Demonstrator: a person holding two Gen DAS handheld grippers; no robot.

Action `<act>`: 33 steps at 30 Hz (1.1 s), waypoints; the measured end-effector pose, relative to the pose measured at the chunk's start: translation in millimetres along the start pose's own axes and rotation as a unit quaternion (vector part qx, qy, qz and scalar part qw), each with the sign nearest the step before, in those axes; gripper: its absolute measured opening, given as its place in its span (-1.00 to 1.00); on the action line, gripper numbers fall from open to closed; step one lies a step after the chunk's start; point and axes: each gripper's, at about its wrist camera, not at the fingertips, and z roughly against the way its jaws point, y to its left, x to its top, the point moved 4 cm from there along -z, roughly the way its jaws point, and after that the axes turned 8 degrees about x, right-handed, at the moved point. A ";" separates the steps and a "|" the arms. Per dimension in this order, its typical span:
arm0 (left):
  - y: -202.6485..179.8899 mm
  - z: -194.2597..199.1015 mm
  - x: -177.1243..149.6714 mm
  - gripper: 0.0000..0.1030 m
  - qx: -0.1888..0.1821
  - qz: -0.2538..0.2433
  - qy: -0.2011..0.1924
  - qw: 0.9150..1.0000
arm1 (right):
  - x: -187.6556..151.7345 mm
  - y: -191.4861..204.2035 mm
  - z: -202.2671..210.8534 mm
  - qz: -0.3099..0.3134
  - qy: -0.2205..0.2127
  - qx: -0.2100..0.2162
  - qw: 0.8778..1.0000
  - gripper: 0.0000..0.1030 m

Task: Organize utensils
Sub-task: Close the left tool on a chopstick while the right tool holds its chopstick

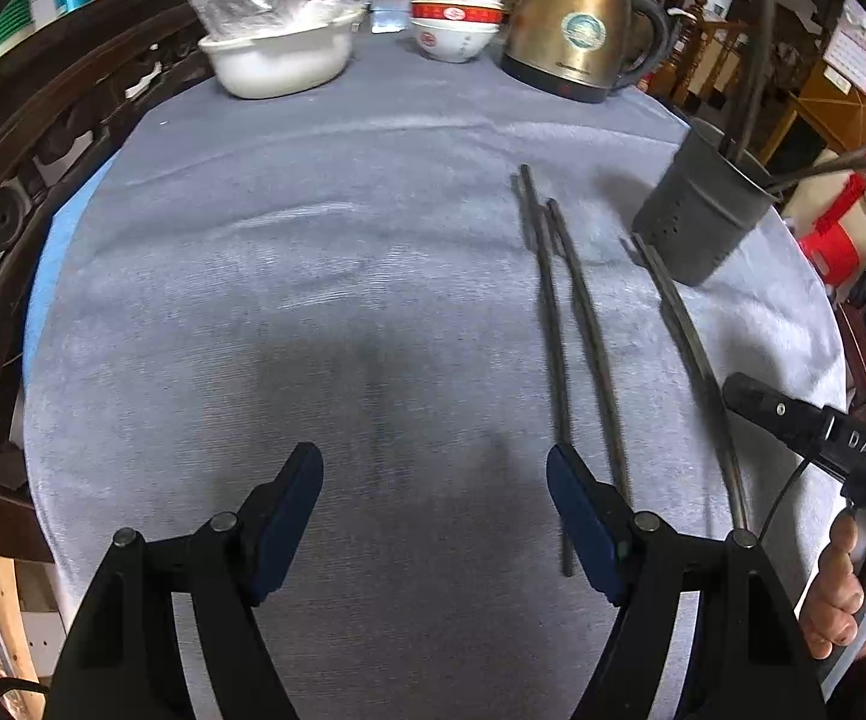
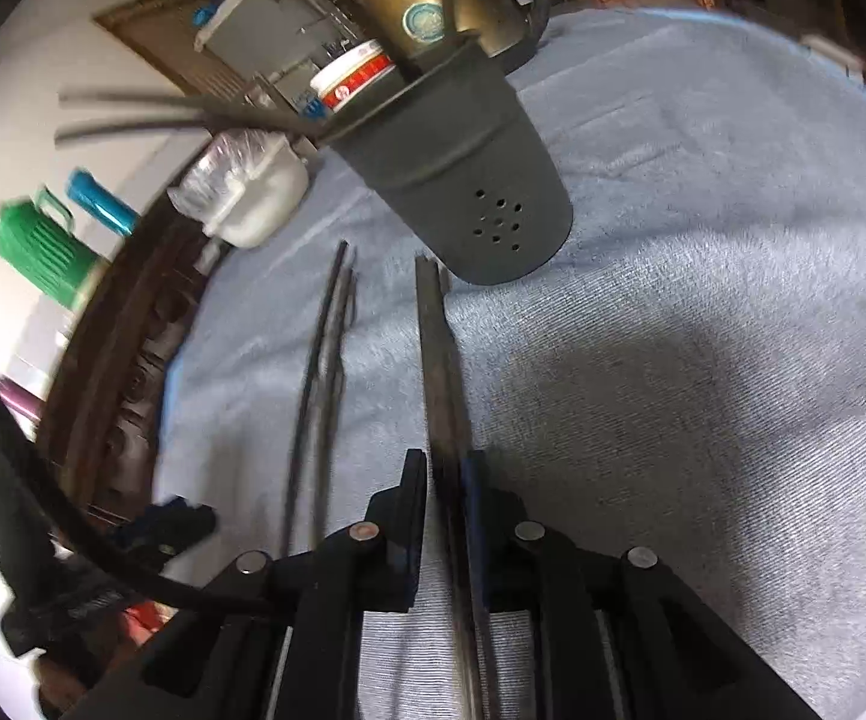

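Right gripper point(image 2: 446, 468) pinching a dark slender chopstick pair point(image 2: 437, 360), tips just beside the dark grey perforated plastic utensil holder point(image 2: 469, 180). Left gripper point(image 1: 434, 474) spread wide over the grey cloth-covered bench point(image 1: 312, 300), nothing between. Two more dark chopsticks point(image 1: 577, 324) lying left of the pinched pair.

White letters "DAS" are showing on the right gripper's black body point(image 1: 865, 447), right of the left gripper's fingers.
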 end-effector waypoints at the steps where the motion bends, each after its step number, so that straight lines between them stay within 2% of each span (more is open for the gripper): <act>1: -4.4 -1.6 0.5 0.50 0.001 -0.007 0.001 1.000 | 1.2 -2.3 1.6 -0.006 -0.004 0.013 1.000 -0.70; 11: -27.1 -19.3 0.0 0.49 0.003 -0.026 0.016 1.000 | 7.3 -17.5 5.9 0.003 -0.047 0.058 0.997 -0.70; 13: -28.8 -22.3 0.2 0.27 0.000 -0.027 0.018 0.999 | 7.3 -19.2 4.2 0.000 -0.047 0.069 0.996 -0.70; 15: -28.4 -24.3 0.0 0.20 -0.010 -0.022 0.019 1.000 | 7.2 -16.2 5.1 0.005 -0.053 0.078 0.996 -0.70; 18: -30.8 -24.5 1.2 0.05 -0.005 -0.029 0.011 1.000 | 7.9 -16.1 5.5 0.007 -0.060 0.080 0.995 -0.70; 23: -36.4 -26.3 1.2 -0.41 0.010 -0.046 -0.005 0.999 | 7.8 -22.7 9.3 -0.010 -0.068 0.092 0.993 -0.70; 25: -35.9 -24.8 -1.0 -0.71 0.010 -0.049 -0.007 0.999 | 8.1 -23.6 9.6 -0.012 -0.070 0.091 0.993 -0.70; 27: -32.3 -23.8 -4.0 -0.85 0.007 -0.044 -0.006 0.999 | 7.4 -23.0 10.2 -0.008 -0.072 0.088 0.993 -0.70; 33: -22.1 -16.8 -14.7 -0.90 -0.019 -0.030 0.006 0.999 | 7.2 -18.8 8.6 0.005 -0.072 0.074 0.995 -0.70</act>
